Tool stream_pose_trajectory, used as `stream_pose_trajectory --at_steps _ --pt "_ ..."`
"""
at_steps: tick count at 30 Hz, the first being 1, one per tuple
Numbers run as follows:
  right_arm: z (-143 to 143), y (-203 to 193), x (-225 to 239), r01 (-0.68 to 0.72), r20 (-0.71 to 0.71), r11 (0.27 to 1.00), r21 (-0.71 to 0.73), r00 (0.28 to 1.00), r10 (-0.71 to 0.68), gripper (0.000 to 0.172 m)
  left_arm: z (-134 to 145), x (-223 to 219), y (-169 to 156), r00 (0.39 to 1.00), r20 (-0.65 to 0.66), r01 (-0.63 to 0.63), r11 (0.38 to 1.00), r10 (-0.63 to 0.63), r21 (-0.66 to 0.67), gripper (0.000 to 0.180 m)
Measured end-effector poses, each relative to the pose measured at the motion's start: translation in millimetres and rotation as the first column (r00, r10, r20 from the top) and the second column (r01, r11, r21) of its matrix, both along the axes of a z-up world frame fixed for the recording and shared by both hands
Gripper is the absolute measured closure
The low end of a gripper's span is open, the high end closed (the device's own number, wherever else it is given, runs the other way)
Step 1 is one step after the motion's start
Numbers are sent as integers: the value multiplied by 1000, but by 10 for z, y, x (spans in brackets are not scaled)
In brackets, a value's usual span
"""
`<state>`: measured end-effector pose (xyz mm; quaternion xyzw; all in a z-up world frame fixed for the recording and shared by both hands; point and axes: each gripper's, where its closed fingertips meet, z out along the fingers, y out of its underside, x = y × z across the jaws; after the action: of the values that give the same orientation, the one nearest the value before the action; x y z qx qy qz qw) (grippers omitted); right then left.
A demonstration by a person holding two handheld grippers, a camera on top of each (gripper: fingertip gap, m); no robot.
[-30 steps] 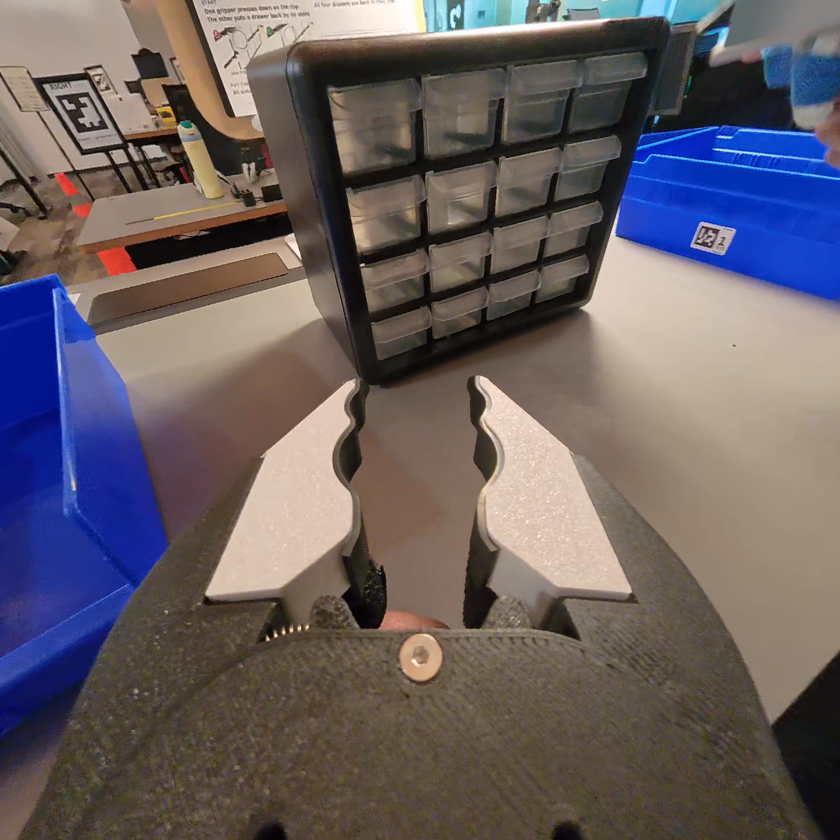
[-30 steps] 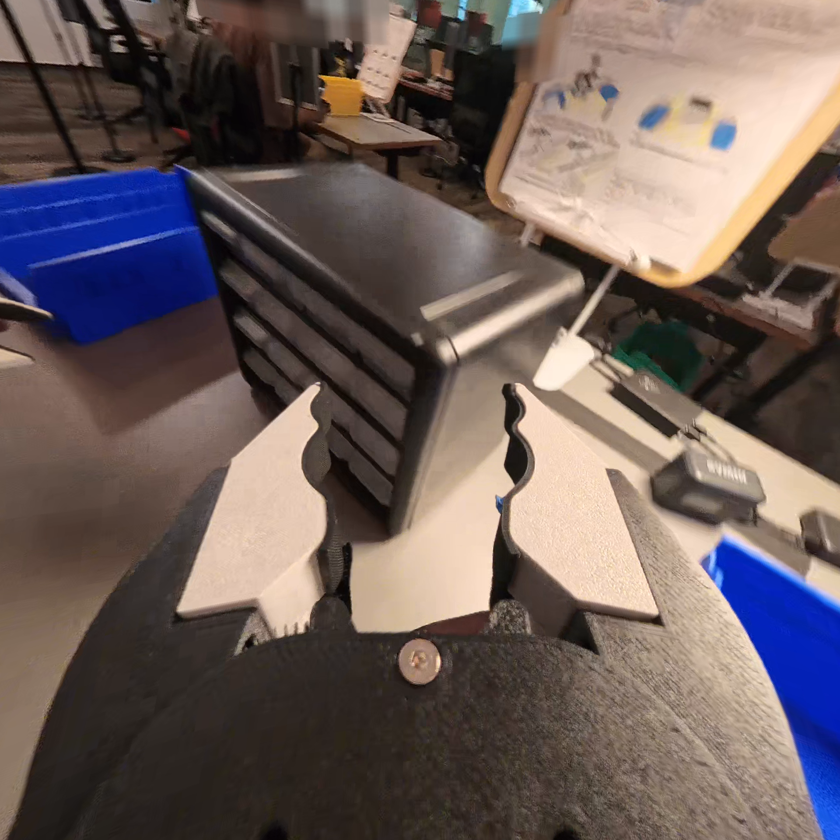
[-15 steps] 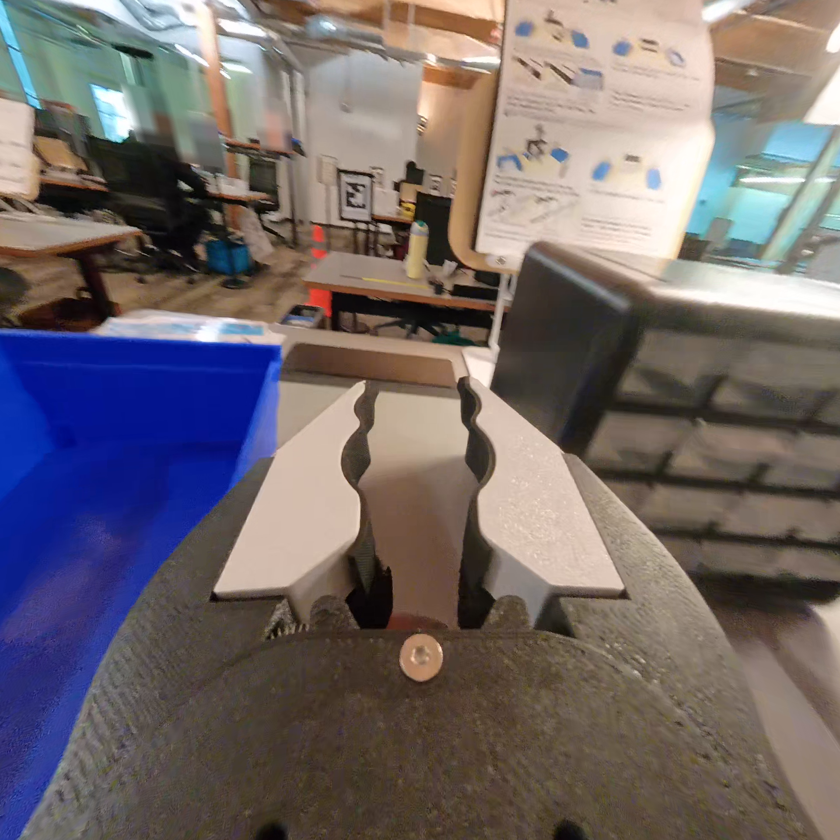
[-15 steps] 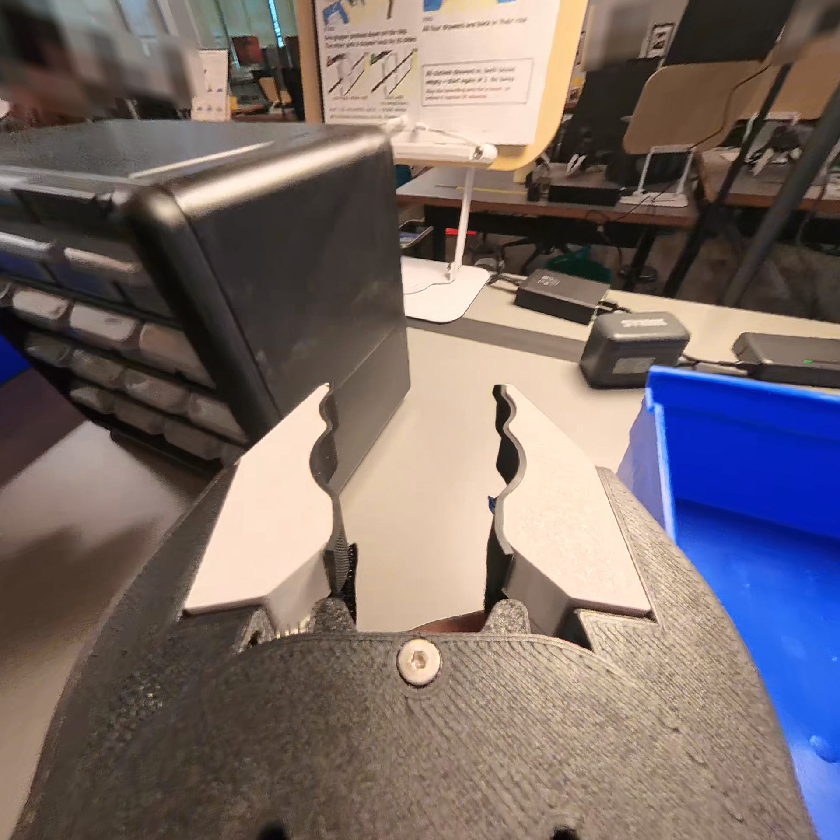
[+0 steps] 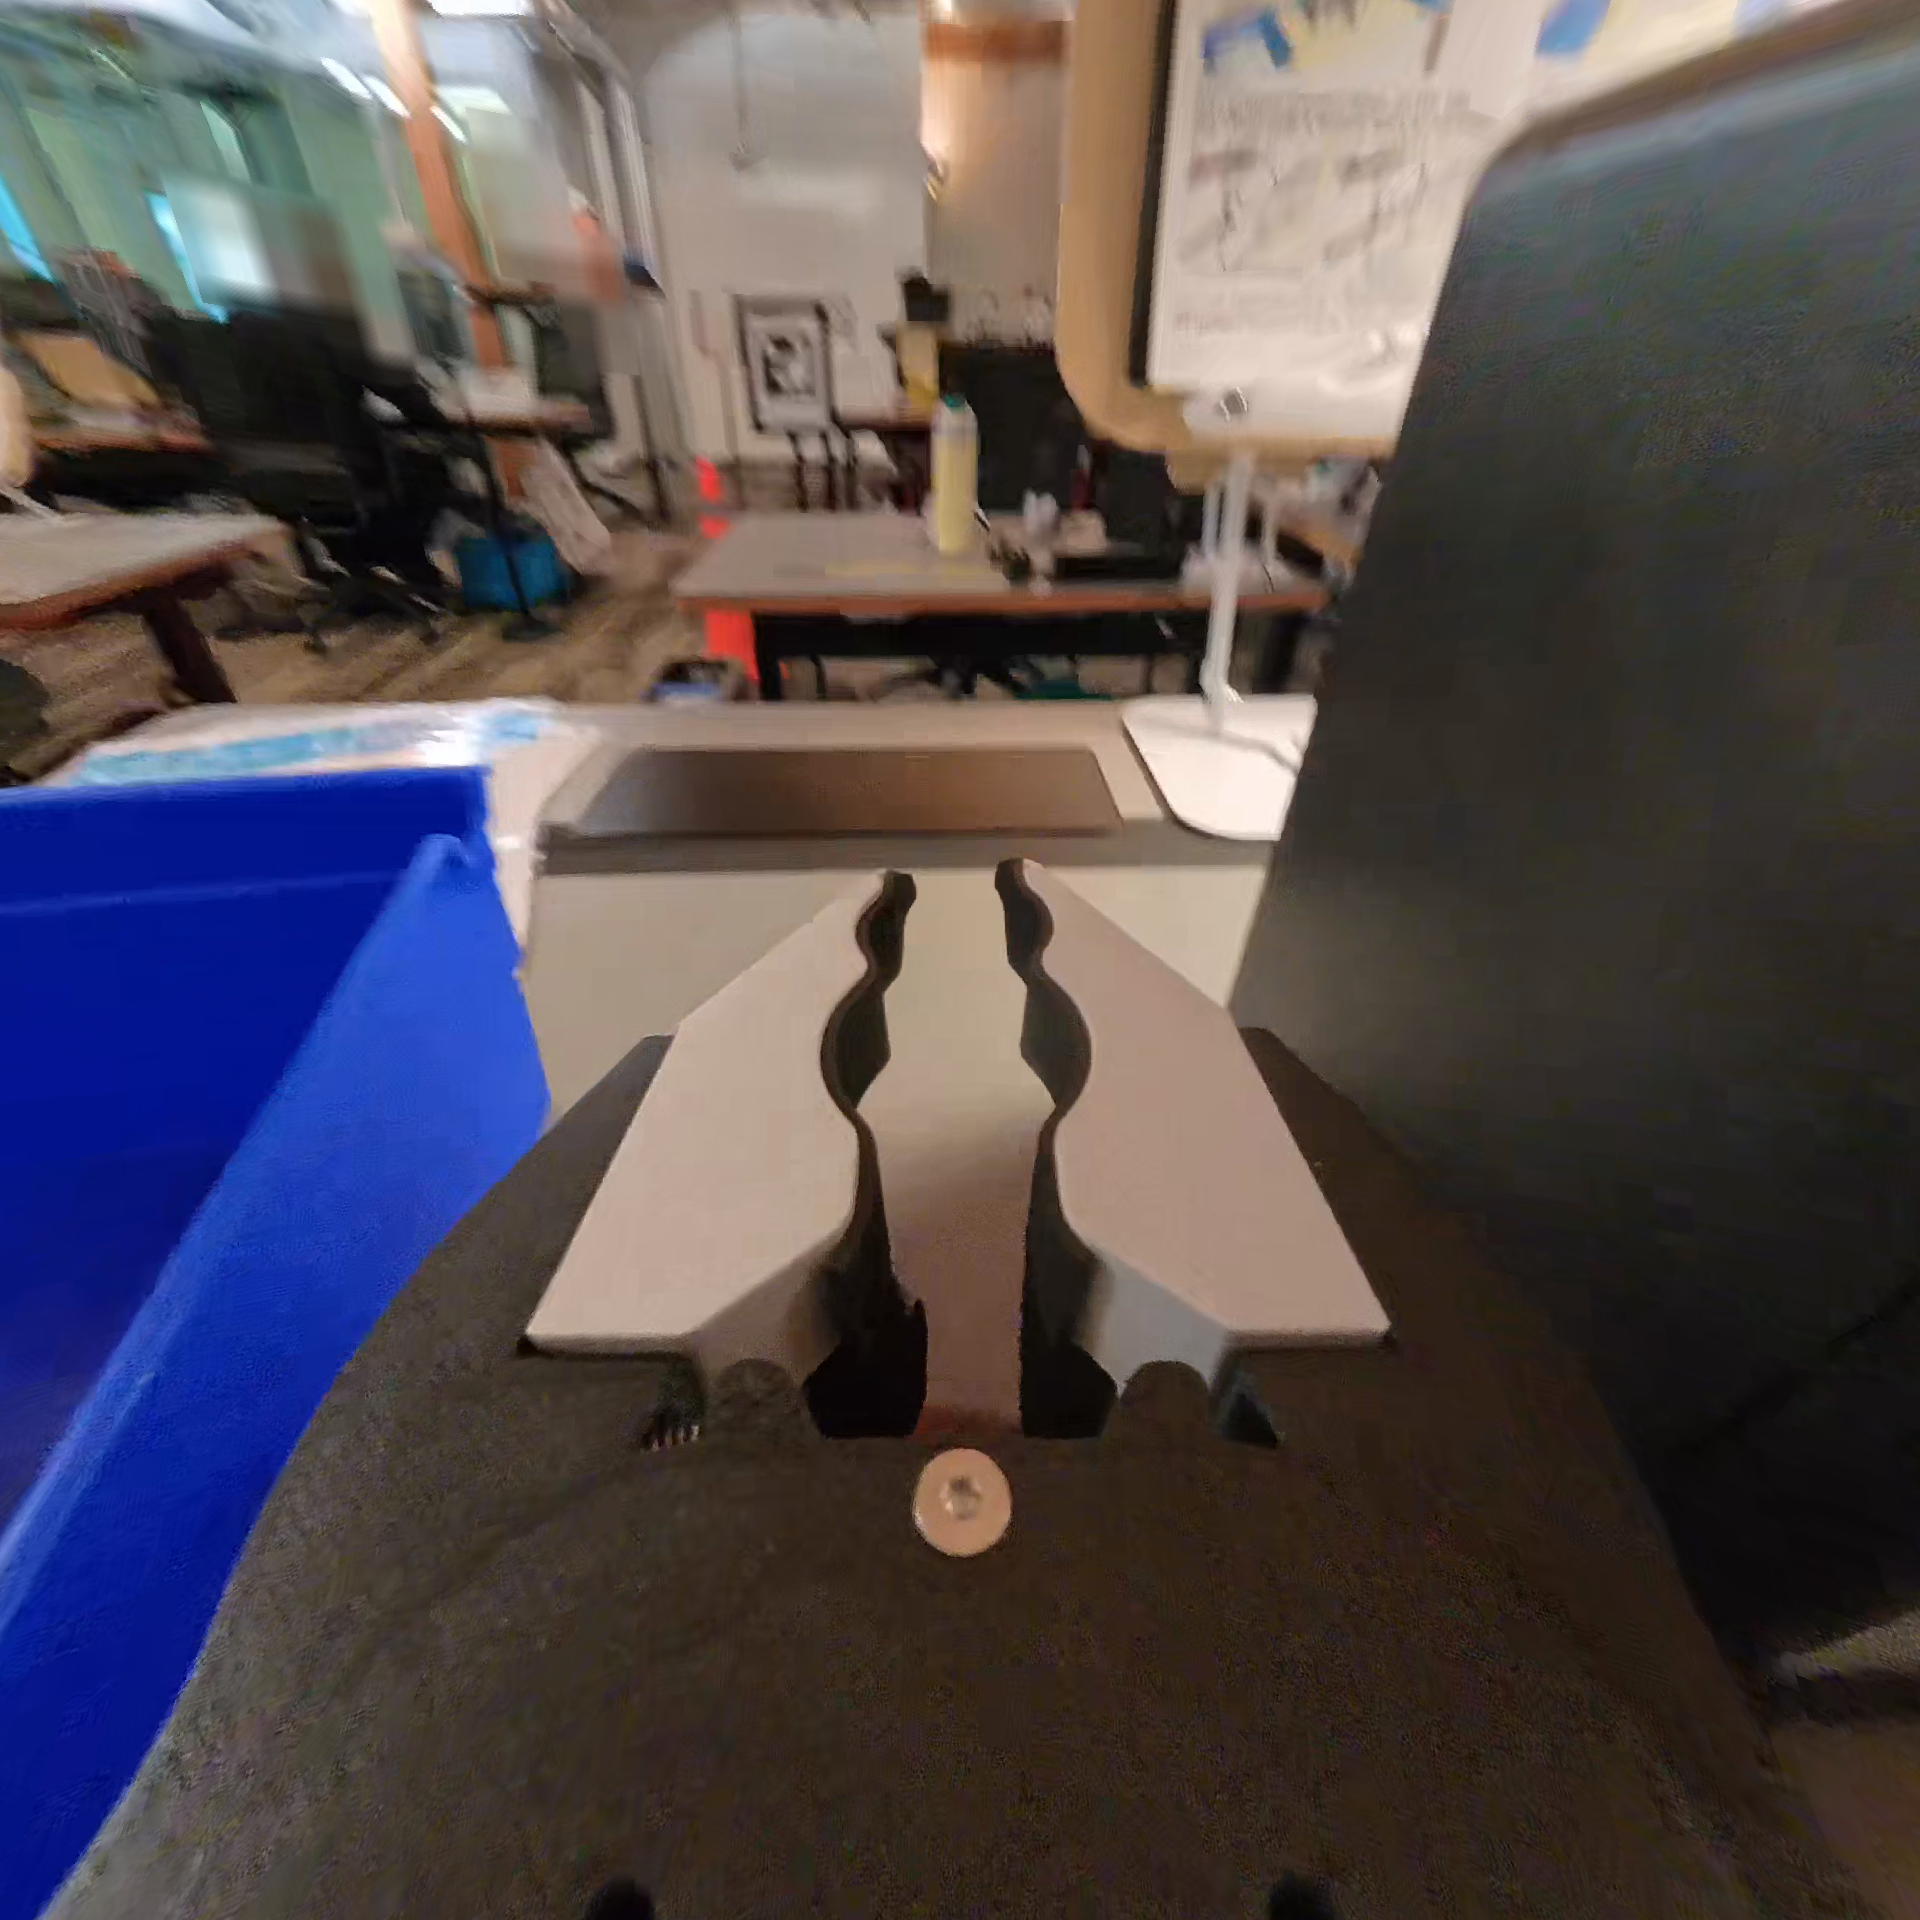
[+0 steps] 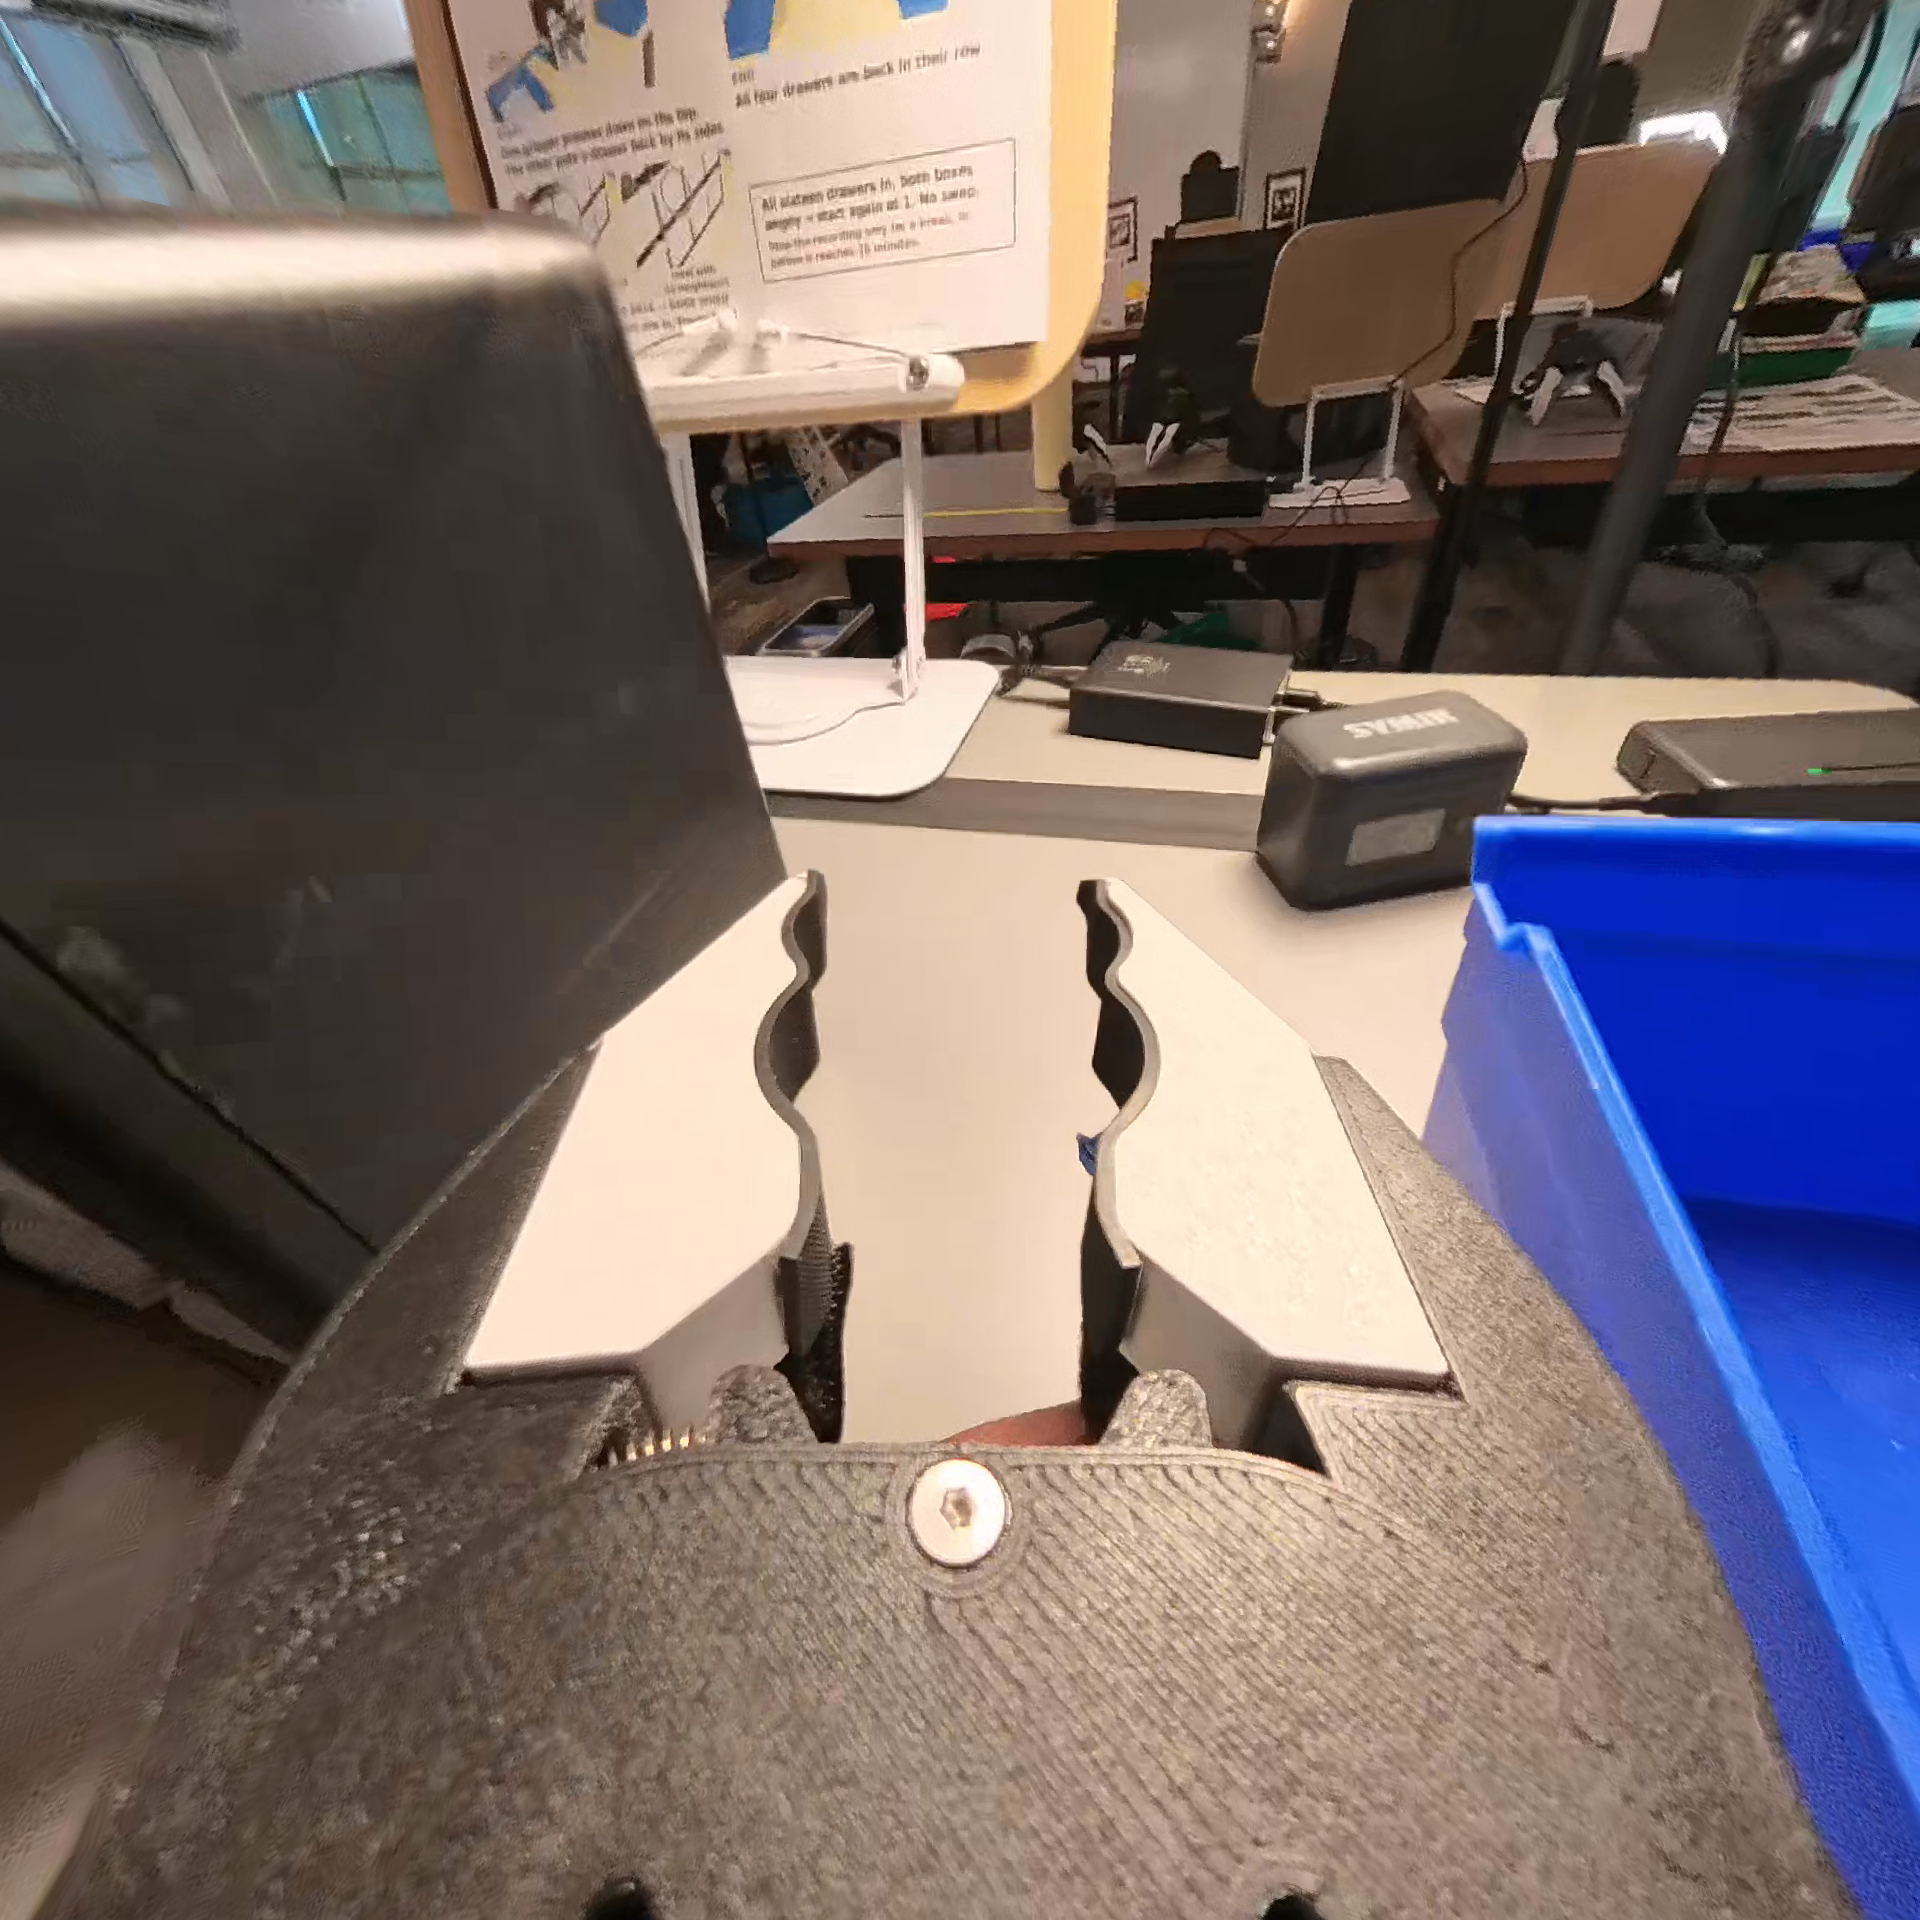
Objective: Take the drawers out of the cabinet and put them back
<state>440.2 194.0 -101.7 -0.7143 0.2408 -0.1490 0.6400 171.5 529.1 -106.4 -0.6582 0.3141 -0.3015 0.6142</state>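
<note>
The black drawer cabinet (image 5: 1621,727) fills the right of the left wrist view, seen from its plain side wall. In the right wrist view the cabinet (image 6: 343,644) fills the left, with a strip of its drawer fronts (image 6: 94,1257) at the lower left edge. My left gripper (image 5: 954,883) is beside the cabinet's left wall, its jaws narrowly apart with nothing between them. My right gripper (image 6: 951,894) is beside the cabinet's right wall, its jaws wider apart and bare. Both hover over the grey table (image 6: 935,987).
A blue bin (image 5: 229,1091) stands left of the left gripper, another blue bin (image 6: 1714,1143) right of the right gripper. A white lamp base (image 6: 862,717), black power bricks (image 6: 1387,790) and a dark flat pad (image 5: 842,805) lie at the table's back.
Both grippers swung from facing the cabinet's front to flank its two sides. Both jaws have narrowed with nothing between them.
</note>
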Motion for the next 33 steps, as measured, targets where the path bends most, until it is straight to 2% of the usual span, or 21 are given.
stream_pose_trajectory --at_steps 2,4,7,19,28,33 --pt "-49 -37 -23 6 57 1000 -26 998 -5 121 -77 17 -42 998 -44 40 999 -40 9 161" --pt "-97 -28 -42 4 69 999 -36 998 -2 121 -73 -7 -21 999 -31 34 999 -34 19 161" --pt "-195 20 -63 -14 14 999 -29 1000 14 121 -99 10 -8 998 -18 53 998 -54 -28 161" --pt "-197 -13 -5 -3 -30 1000 2 1000 4 121 -177 88 -38 993 -50 107 992 -111 -73 161" --pt "-226 27 -63 -35 -18 999 -29 999 34 118 -282 177 -145 969 -77 220 963 -234 -153 161" --pt "-306 61 -105 -61 -36 995 -84 998 59 117 -432 178 -182 943 -183 244 952 -277 -184 161"
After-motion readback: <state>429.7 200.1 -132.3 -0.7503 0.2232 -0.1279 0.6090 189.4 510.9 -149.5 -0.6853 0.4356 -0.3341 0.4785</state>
